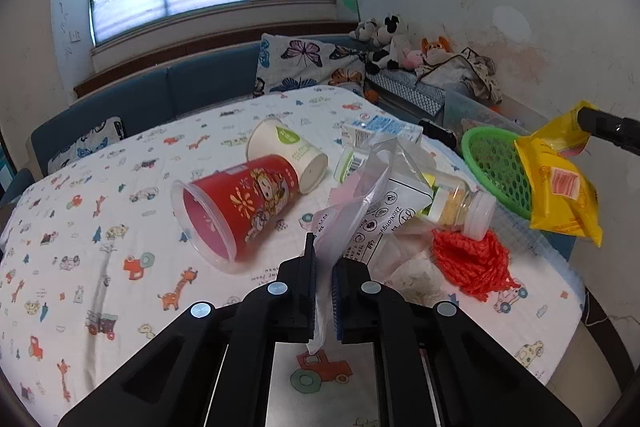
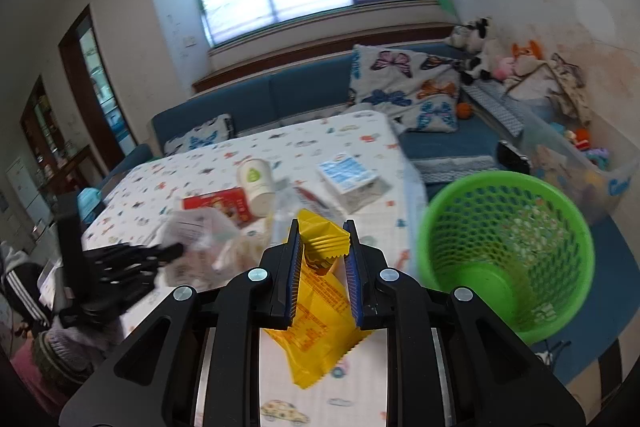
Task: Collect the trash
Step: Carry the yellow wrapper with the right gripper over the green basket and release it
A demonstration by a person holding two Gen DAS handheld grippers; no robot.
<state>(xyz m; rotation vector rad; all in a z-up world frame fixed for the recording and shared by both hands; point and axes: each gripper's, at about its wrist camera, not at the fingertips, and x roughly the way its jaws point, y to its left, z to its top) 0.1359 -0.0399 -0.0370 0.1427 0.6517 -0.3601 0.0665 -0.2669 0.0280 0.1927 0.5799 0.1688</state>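
My left gripper (image 1: 324,263) is shut on the lower edge of a clear printed plastic bag (image 1: 360,203) that rises from the table. My right gripper (image 2: 322,231) is shut on a yellow snack packet (image 2: 316,311), which hangs beside the rim of the green mesh basket (image 2: 504,251). In the left wrist view the yellow packet (image 1: 560,187) dangles in front of the green basket (image 1: 496,163). A red cup (image 1: 240,203) and a white paper cup (image 1: 288,151) lie on their sides. A capped jar (image 1: 460,203) lies behind the bag, next to an orange net (image 1: 472,263).
The table wears a white cloth with cartoon prints (image 1: 100,227). A blue-and-white carton (image 2: 348,179) lies near its far side. A blue sofa with butterfly cushions (image 2: 404,87) and soft toys stands behind. A clear storage box (image 2: 572,163) is beyond the basket. A person's striped sleeve (image 2: 24,291) shows at left.
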